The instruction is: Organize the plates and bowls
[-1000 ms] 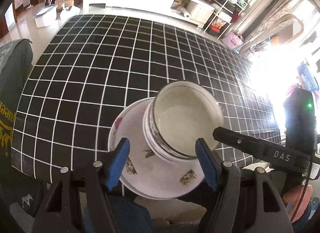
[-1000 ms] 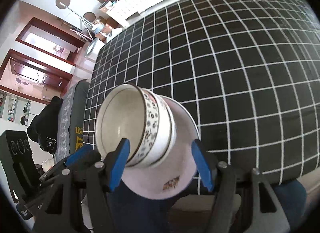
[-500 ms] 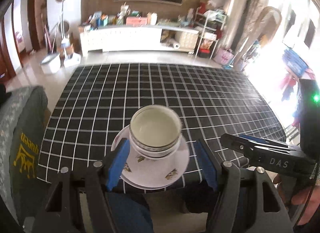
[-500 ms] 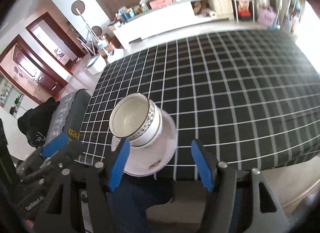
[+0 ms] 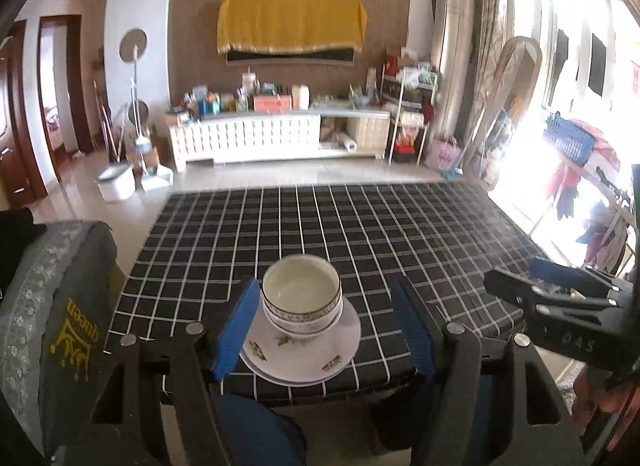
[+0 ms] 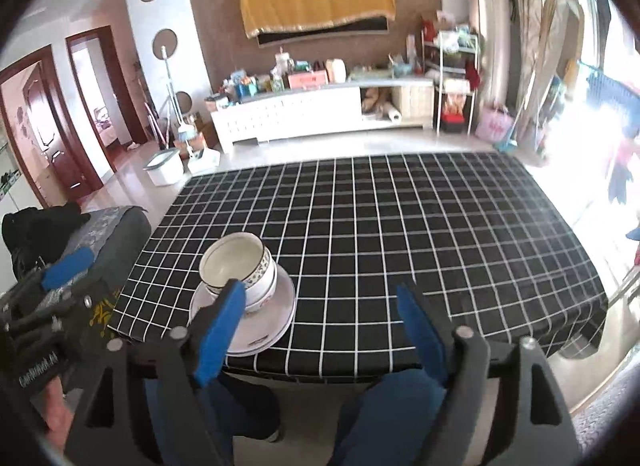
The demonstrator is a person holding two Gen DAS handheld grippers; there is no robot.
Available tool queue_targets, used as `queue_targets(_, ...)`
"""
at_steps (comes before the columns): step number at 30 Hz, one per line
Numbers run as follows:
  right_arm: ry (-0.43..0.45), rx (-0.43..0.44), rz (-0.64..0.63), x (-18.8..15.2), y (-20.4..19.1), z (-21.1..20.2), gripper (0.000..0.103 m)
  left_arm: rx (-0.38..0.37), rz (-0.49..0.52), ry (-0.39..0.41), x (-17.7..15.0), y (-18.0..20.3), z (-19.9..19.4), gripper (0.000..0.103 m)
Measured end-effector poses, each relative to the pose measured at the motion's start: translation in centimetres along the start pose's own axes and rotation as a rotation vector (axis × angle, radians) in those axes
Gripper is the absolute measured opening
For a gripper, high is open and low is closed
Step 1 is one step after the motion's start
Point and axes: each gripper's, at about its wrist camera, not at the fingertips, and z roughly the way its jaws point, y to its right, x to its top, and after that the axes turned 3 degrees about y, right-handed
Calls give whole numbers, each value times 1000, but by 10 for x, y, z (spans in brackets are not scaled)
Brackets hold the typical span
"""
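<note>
The crockery stands as one stack near the lower-left edge of the table (image 5: 440, 234), which is covered by a black cloth with a white grid. The stack consists of nested bowls (image 5: 302, 300), the upper one with a patterned band, seated on white plates (image 5: 304, 358) with small floral motifs; a second plate rim shows beneath the first, so at least two plates appear to be stacked. In the right wrist view the same bowls (image 6: 240, 270) and plates (image 6: 276, 314) sit at lower left of centre. No other plate or bowl is visible anywhere on the cloth. The left gripper (image 5: 326, 330) has its jaws moderately wide, with nothing between the pads; the stack lies beyond them, untouched. The right gripper (image 6: 322, 330) has its jaws wide, having just been opening, and nothing is between them. Judgement: stacking appears complete; at most, both grippers need clearing from the table.
</note>
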Motion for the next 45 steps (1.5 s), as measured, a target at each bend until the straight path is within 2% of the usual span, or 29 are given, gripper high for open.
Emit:
queue_targets(3, 25, -5, -2, -5, 4, -12, 95, -2, -9, 29, 0, 2, -14, 78)
queue_targets(6, 50, -17, -14, -9, 5, -22, 102, 14, 40, 78, -5, 10, -27, 79)
queue_targets(11, 70, -55, -65, -14, 4, -32, 103, 40, 126, 99, -14, 29, -36, 91)
queue_targets(12, 71, -60, -70, -16, 5, -34, 103, 38, 133, 97, -16, 32, -37, 99)
queue_targets(13, 73, -73, -73, -16, 5, -34, 103, 39, 133, 100, -17, 32, -38, 103)
queue_targets(19, 83, -55, -74, -20, 9, -40, 103, 22, 121, 87, -22, 33, -38, 103)
queue_targets(27, 83, -76, -89, -27, 6, -43, 103, -5, 103, 60, -25, 34, -38, 103)
queue_targets(45, 72, -76, -91, -31, 9, -45, 103, -14, 88, 45, -25, 33, -35, 103)
